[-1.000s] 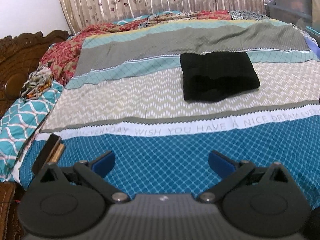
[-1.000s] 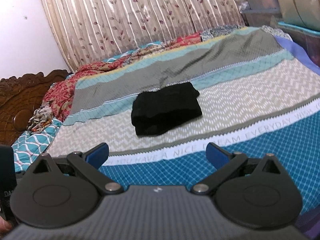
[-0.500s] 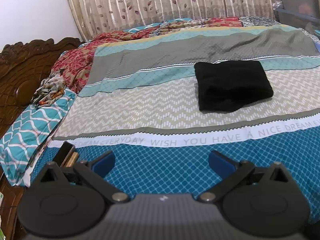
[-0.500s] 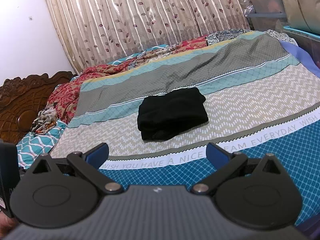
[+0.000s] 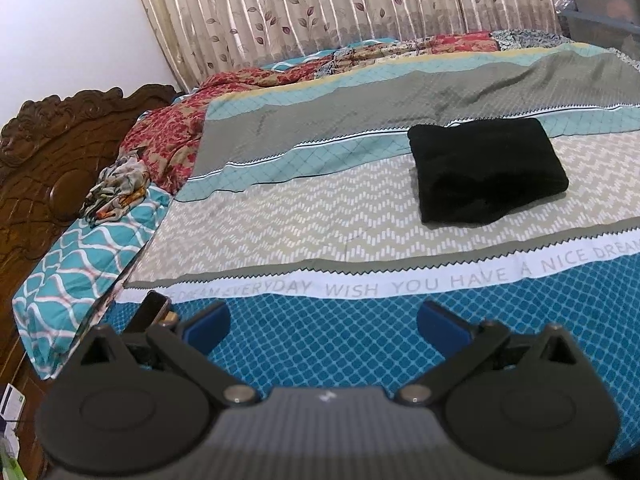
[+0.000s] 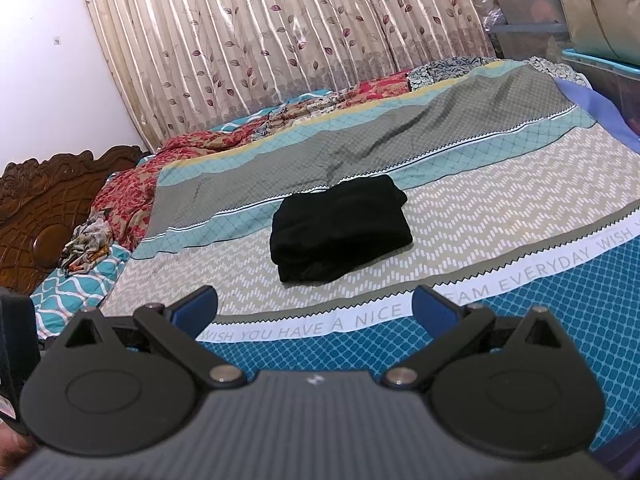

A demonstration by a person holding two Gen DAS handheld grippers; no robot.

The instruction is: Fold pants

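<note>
The black pants [image 5: 486, 170] lie folded into a compact rectangle on the beige zigzag band of the bedspread [image 5: 280, 220]; they also show in the right wrist view [image 6: 338, 230]. My left gripper [image 5: 323, 322] is open and empty, held over the blue band near the bed's front edge, well short of the pants. My right gripper [image 6: 314, 308] is open and empty too, near the white lettered stripe, a little in front of the pants.
A carved wooden headboard [image 5: 48, 160] stands at the left with a teal patterned pillow [image 5: 80, 264] and crumpled floral cloth [image 5: 116, 184]. A dark phone [image 5: 150, 314] lies by the left fingers. Curtains [image 6: 280, 40] hang behind the bed. Storage boxes [image 6: 524, 8] stand at the far right.
Both grippers have drawn back and tilted up from the bed; more curtain and wall show. The pants lie unmoved. Both grippers stay open.
</note>
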